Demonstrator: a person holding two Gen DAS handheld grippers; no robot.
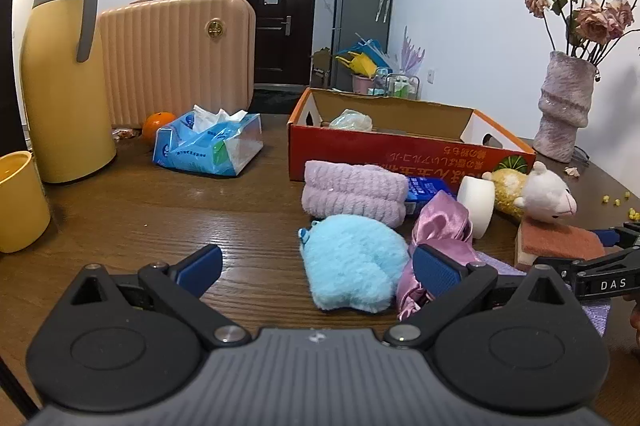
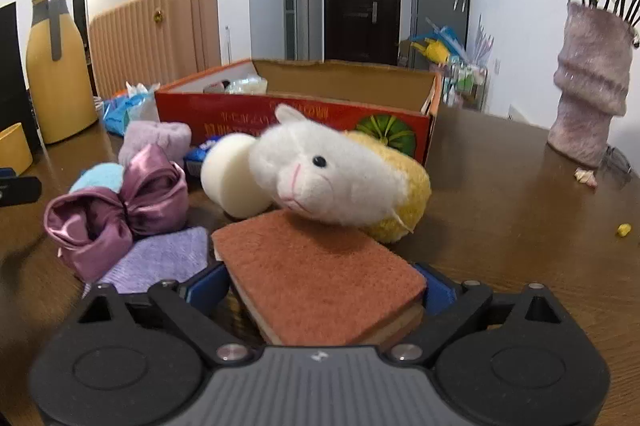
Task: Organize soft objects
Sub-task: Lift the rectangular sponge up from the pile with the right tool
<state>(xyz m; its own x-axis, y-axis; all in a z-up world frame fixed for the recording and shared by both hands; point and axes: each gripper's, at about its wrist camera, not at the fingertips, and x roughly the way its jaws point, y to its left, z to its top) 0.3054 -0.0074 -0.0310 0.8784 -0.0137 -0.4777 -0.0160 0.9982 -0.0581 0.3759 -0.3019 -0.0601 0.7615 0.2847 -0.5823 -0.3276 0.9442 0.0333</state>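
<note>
Left wrist view only: yellow jug (image 1: 60, 74), yellow cup (image 1: 18, 200), orange (image 1: 158, 125) and tissue pack (image 1: 208, 144) on the far left of the worktop (image 1: 160, 210). The right gripper (image 1: 616, 258) enters at that view's right edge.

Right wrist view only: scouring sponge (image 2: 320, 274) lies between the right gripper's (image 2: 320, 290) jaws, which stand wide; whether the pads touch its sides cannot be told. The plush lamb (image 2: 320, 178) rests its head on the sponge's far end, white foam roll (image 2: 232, 178) touching beside it.

Left gripper (image 1: 316, 272) jaws wide, nothing held; blue fluffy pouch (image 1: 352, 266) lies between and just beyond them, satin bow (image 1: 440, 226) against the right fingertip.

Folded lilac towel (image 1: 352, 192) sits behind the pouch, against the red cardboard box (image 1: 400, 150). A lilac cloth (image 2: 160, 258) lies under the bow.

Box open-topped; a crumpled pale bag (image 1: 352, 120) inside at its left. Vase (image 1: 564, 106) of dried roses stands right.
</note>
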